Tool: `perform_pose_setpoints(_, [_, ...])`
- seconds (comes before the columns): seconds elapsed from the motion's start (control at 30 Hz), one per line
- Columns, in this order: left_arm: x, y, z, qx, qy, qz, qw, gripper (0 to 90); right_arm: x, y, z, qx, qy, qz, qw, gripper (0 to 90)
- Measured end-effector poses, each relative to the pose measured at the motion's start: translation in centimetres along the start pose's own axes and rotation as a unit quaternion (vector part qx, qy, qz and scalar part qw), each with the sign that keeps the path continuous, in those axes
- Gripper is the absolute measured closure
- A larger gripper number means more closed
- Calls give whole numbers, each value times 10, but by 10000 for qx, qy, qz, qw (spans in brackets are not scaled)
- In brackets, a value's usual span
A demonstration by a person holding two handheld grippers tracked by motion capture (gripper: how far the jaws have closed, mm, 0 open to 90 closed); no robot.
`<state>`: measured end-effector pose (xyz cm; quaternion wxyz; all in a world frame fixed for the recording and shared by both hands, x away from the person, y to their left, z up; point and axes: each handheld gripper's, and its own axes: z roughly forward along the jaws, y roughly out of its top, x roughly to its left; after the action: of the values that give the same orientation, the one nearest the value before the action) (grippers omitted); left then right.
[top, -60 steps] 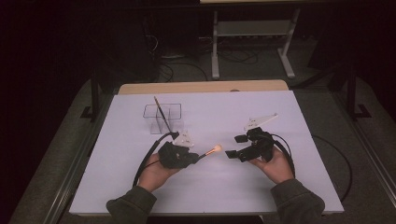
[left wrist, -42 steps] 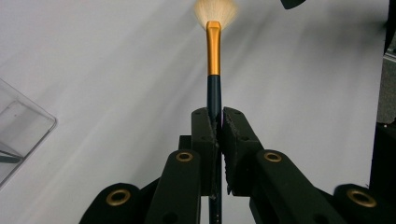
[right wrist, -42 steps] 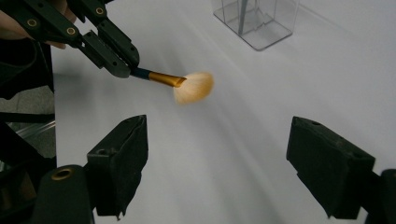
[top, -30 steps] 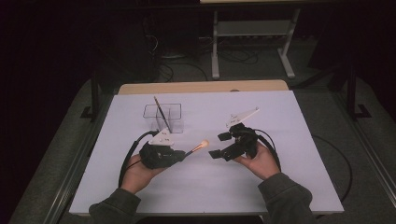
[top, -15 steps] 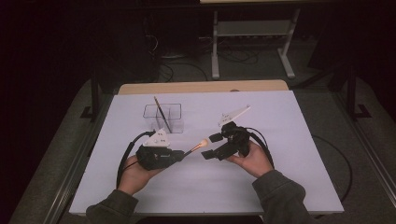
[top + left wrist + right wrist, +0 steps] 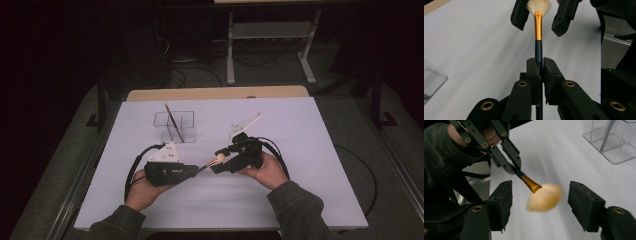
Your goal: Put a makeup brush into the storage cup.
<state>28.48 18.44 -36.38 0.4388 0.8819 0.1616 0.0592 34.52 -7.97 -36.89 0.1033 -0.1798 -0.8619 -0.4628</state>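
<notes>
Bristles of brush (image 6: 544, 197) hang free between right tool's (image 6: 540, 205) pads.

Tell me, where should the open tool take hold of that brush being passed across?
Probably the gold ferrule, closing from both sides. The left tool is shut on the dark handle, and the soft bristles would give. The right tool, its jaws just closing, straddles the bristles untouched, so it should slide further along the brush.

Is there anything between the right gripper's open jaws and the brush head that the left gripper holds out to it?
Nothing visible. The brush bristles already lie in the gap of the right gripper, whose jaws have just been closing but do not touch them. The left gripper clamps the dark handle further back.
</notes>
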Motion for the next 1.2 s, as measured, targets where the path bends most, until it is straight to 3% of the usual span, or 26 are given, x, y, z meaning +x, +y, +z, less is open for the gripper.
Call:
perform_pose_setpoints(0.2, [0, 0, 0, -42, -99, 34, 9999, 839, 1, 0, -1, -25, 253, -147, 9996, 477])
perform_pose_setpoints(0.53, [-2, 1, 2, -51, -198, 107, 9997, 839, -2, 0, -3, -103, 640, -82, 9979, 674])
perform_pose_setpoints(1.2, [-4, 2, 7, -30, -271, 193, 9994, 839, -9, -2, -6, -235, 1098, 93, 9936, 827])
